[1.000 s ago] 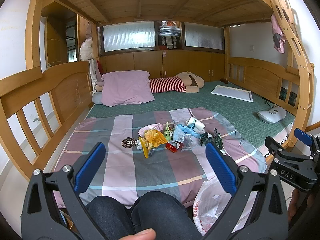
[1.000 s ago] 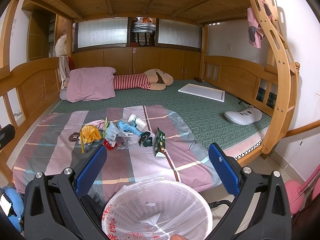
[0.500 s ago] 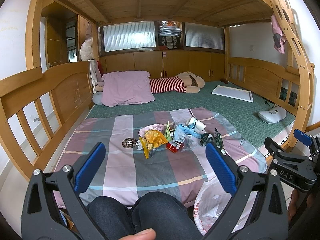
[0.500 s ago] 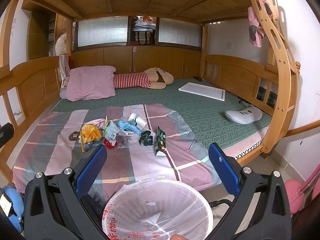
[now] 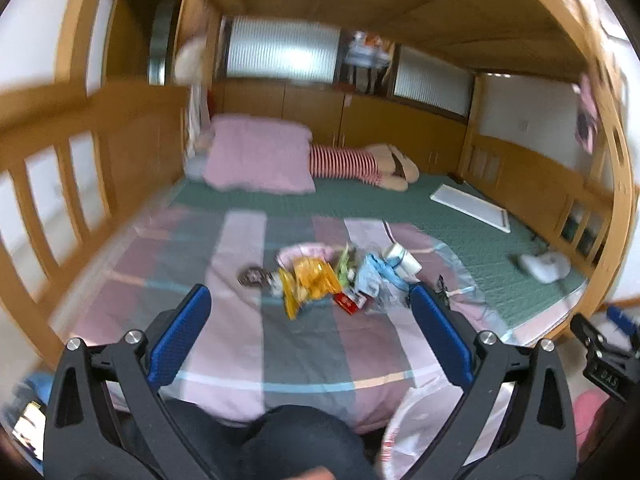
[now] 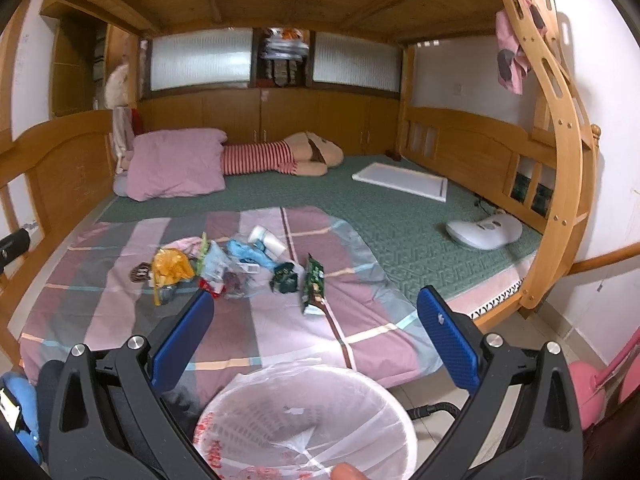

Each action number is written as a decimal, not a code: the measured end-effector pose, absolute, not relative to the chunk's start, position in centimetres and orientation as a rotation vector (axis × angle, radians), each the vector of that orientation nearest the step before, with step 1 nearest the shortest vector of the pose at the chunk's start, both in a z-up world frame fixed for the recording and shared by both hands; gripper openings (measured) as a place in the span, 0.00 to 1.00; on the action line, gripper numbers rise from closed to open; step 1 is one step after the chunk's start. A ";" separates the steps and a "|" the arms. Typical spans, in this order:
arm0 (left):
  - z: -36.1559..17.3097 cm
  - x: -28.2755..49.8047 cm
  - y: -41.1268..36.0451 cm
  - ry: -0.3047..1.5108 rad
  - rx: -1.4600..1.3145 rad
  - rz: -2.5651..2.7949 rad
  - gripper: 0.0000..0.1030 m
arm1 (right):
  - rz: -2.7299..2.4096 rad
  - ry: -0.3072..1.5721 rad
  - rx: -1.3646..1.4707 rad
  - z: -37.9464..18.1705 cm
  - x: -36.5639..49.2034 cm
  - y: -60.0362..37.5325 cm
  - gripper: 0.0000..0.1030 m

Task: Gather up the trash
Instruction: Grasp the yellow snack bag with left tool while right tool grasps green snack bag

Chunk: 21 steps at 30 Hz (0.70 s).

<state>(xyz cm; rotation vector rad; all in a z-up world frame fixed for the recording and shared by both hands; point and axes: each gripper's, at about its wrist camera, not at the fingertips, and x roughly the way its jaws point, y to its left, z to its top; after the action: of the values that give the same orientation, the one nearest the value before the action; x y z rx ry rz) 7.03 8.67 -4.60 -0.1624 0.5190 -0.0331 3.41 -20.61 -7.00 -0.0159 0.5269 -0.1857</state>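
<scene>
Left tool (image 5: pixel 310 312): blue pads spread wide, nothing between them. It hangs over the near edge of the bed, above my dark-trousered knees (image 5: pixel 296 440). This view is blurred.

Right tool (image 6: pixel 314 316): also wide open, nothing held. It sits above the bin (image 6: pixel 248 396), which stands on the floor against the bed's near edge.

Open room: bare striped blanket (image 6: pixel 96 320) lies between both tools and the trash (image 6: pixel 228 268). To the right the blanket ends and green mat (image 6: pixel 404 236) runs on to the wooden rail (image 6: pixel 472 140). A slatted rail (image 5: pixel 80 184) closes the left side; the bunk above roofs it all.

Bin: round, white lattice plastic, lined with a thin clear bag (image 6: pixel 320 384) printed red near the rim. Apart from the crumpled liner, I make out nothing inside.

Trash: one loose heap mid-blanket, well apart from both tools. Crinkled yellow wrapper (image 6: pixel 172 266) at the left, a small red pack (image 6: pixel 212 286) and clear film in the middle, pale blue plastic (image 6: pixel 244 252) and a white roll (image 6: pixel 266 238) behind. A dark green wad (image 6: pixel 285 276) and a long green wrapper (image 6: pixel 313 290) lie on the right, nearest the right tool.

Beyond: pink pillow (image 6: pixel 176 168), striped plush (image 6: pixel 280 158), flat white board (image 6: pixel 400 180), and a white moulded gadget (image 6: pixel 484 232) on the mat.
</scene>
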 end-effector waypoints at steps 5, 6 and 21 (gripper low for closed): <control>-8.0 12.4 10.5 0.622 -0.252 -0.044 0.87 | -0.108 0.627 0.033 -9.1 7.3 -22.5 0.96; -8.7 13.7 10.4 0.644 -0.257 -0.035 0.83 | -0.092 0.653 0.052 -9.9 8.3 -23.0 0.93; -23.2 31.4 11.5 0.901 -0.483 0.040 0.84 | -0.248 0.981 0.052 -22.4 32.0 -25.6 0.80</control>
<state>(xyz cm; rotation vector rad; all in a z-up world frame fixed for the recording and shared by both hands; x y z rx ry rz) 31.41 11.51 -23.18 -0.4833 0.9007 0.0399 32.00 -25.65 -22.41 0.0524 0.9808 -0.2477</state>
